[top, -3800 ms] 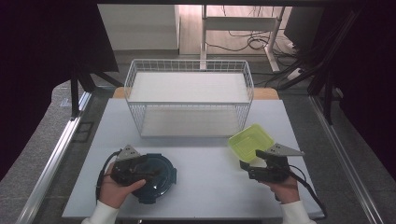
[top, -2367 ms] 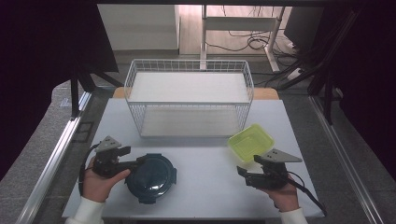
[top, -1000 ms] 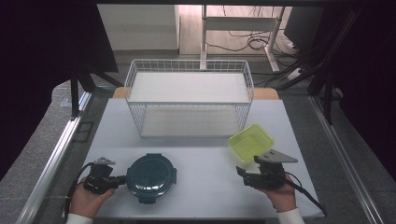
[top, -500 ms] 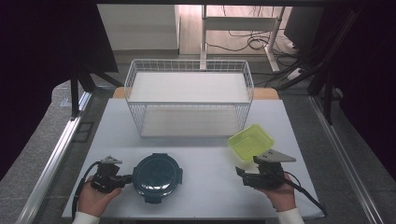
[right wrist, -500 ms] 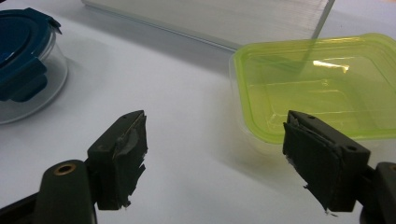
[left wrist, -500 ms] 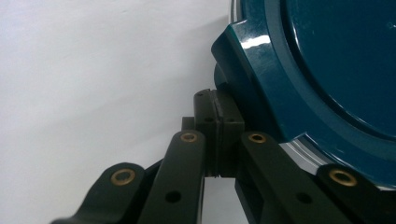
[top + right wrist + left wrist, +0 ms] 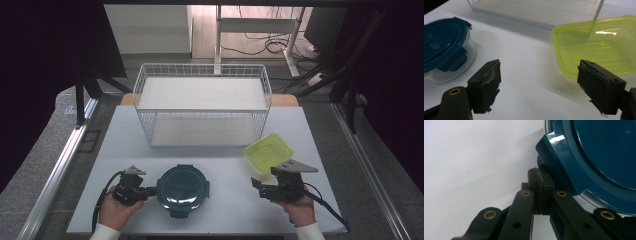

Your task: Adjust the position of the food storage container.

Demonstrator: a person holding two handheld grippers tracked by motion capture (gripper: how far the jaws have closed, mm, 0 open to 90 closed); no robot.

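1. The round blue-lidded container [image 7: 183,190] sits on the white table [image 7: 225,220], well in front of the wire basket [image 7: 202,112], nearer the person than the basket's front wall.
2. The left gripper [image 7: 145,192] is just beside the container's left edge. In the left gripper view its jaws are pressed together with nothing between them, and their tip [image 7: 541,185] meets a latch tab [image 7: 554,150] on the blue lid.
3. Judging by that contact, the shut jaws are being used to nudge the container across the table rather than to lift it.
4. The lid looks fully seated, with its side tabs folded down.
5. To the container's right, and closer to the basket, lies the green-lidded square container [image 7: 268,152], also on the table.
6. The right gripper [image 7: 257,185] hangs between the two containers, its jaws wide apart and empty; in the right gripper view they frame bare table in front of the green lid [image 7: 596,45].
7. The basket holds nothing, so if both containers are meant to go inside, that work is not yet done: neither one is gripped or lifted.
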